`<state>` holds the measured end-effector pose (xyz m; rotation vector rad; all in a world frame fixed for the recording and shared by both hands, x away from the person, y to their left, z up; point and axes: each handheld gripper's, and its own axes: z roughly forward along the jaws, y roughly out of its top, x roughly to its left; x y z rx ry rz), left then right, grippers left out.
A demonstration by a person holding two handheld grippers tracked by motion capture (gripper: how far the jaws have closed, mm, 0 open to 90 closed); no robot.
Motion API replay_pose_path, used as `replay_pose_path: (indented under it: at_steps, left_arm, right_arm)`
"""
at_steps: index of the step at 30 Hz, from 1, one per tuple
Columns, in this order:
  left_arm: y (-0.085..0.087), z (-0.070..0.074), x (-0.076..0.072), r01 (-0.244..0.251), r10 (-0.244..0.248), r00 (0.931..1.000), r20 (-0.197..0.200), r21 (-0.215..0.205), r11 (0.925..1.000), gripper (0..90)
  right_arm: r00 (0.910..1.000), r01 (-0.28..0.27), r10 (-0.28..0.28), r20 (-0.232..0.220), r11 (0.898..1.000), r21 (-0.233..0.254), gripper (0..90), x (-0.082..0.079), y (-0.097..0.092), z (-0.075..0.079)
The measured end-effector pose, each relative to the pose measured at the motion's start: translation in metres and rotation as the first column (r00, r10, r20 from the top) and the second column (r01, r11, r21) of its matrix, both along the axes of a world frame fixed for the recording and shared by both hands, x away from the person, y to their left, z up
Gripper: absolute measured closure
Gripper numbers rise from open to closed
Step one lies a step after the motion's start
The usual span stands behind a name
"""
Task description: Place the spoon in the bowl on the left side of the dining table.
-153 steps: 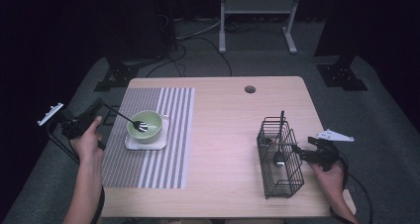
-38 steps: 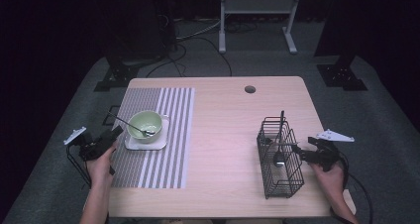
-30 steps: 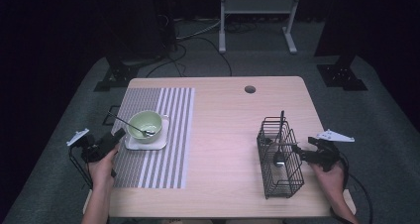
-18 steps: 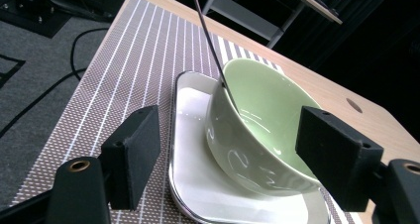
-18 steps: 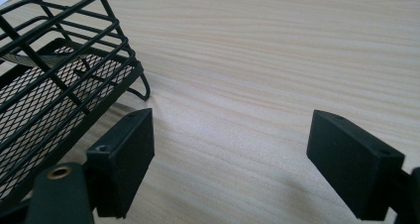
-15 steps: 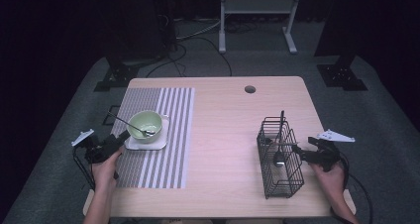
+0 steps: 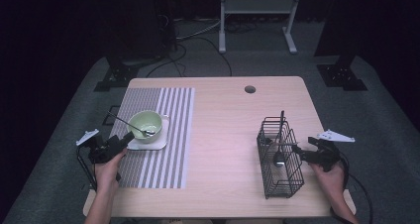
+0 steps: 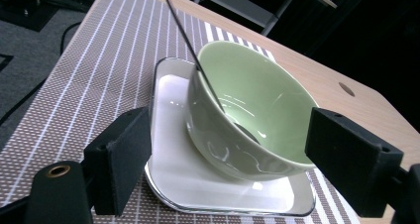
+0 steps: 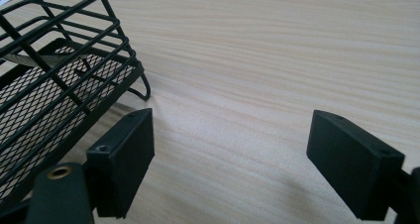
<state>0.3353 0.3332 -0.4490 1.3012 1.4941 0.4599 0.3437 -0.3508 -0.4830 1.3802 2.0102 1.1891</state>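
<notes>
Pale green, the bowl (image 8: 250,112) sits on a white square plate (image 8: 173,169), and both lie just ahead of my left fingers (image 8: 242,172). Those fingers have just been opening and now stand wide apart, one black pad low at either side of the near plate edge, neither one pressing on plate or bowl. From the left gripper view the bowl fills the gap between the pads but is farther on, so nothing is gripped. A thin dark utensil (image 8: 190,50) leans in the bowl, its handle rising over the far rim and its head resting inside against the wall.

Plate and bowl lie on a striped placemat (image 7: 163,130) at the left part of the wooden surface (image 7: 223,135). From the high view my left hand (image 7: 109,167) is at the near left edge of the mat, with the gripper pointing toward the plate's near corner.

My right fingers (image 9: 230,164) are also spread wide and hold nothing; between them is bare wood. Just to their left in the right gripper view stands the black wire basket (image 9: 54,85), near one pad but not touching it. That view shows the basket's mesh floor and a foot on the wood; the high view shows instead the dark utensils standing in the basket (image 7: 280,157) and my right hand (image 7: 329,172) close beside it.
</notes>
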Motion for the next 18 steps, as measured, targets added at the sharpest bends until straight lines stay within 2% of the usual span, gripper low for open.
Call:
replay_pose_path:
  at_steps: [3,18]
  left_arm:
    - [-0.003,0.001,-0.001,0.006,-0.006,1.0,-0.006,0.011,0.9999,14.1]
    - [-0.014,0.005,-0.005,0.058,-0.058,0.9983,-0.01,0.028,0.9979,9.8]
  right_arm:
    - [1.0,0.0,0.0,0.0,1.0,0.001,17.5,0.0,0.0,0.0]
    - [1.0,0.0,0.0,0.001,1.0,0.002,17.5,0.0,0.0,0.0]
